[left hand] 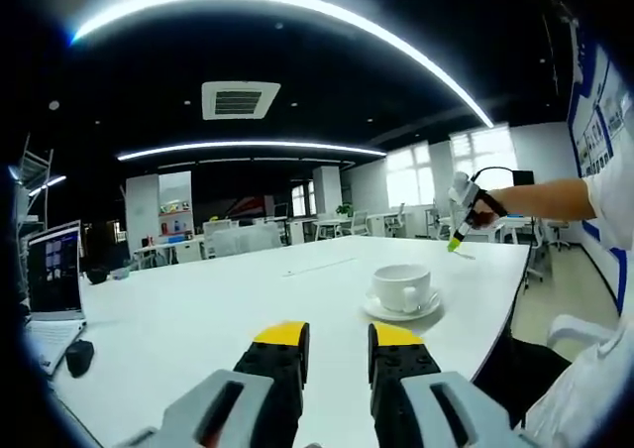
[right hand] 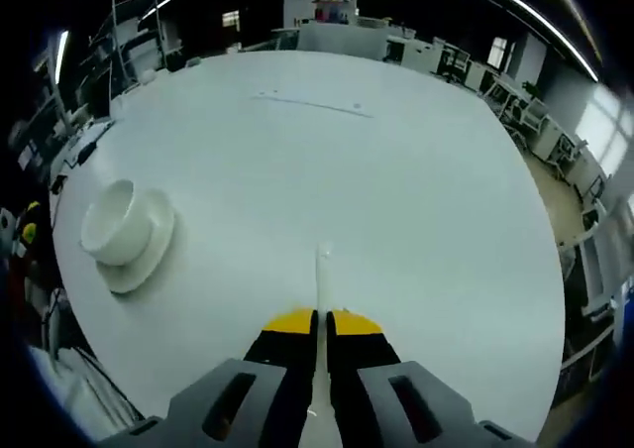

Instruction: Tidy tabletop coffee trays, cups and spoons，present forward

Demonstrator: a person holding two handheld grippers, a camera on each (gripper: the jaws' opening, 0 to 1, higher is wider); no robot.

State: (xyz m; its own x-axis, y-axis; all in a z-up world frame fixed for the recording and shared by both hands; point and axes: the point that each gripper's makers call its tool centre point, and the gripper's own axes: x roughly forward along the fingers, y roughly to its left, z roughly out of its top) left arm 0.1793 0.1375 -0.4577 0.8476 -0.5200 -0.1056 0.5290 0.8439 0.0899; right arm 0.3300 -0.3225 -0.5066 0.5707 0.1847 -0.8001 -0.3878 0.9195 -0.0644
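A white cup (left hand: 401, 285) stands on a white saucer (left hand: 376, 309) on the white table (left hand: 198, 309), just ahead and right of my left gripper (left hand: 339, 337), which is open with nothing between its yellow-tipped jaws. Farther right, a hand holds my right gripper (left hand: 458, 238) above the table's far corner. In the right gripper view, that gripper (right hand: 321, 321) is shut on a thin white spoon (right hand: 321, 270) that sticks out forward over the table (right hand: 396, 190). The cup (right hand: 109, 220) and saucer (right hand: 149, 255) lie to its left, well apart from it.
An open laptop (left hand: 54, 270) and a dark mouse (left hand: 79, 356) sit at the table's left end. A thin strip (right hand: 312, 104) lies across the far tabletop. The table edge (left hand: 505, 309) runs on the right, by the person's sleeve (left hand: 594, 379). Desks and chairs stand behind.
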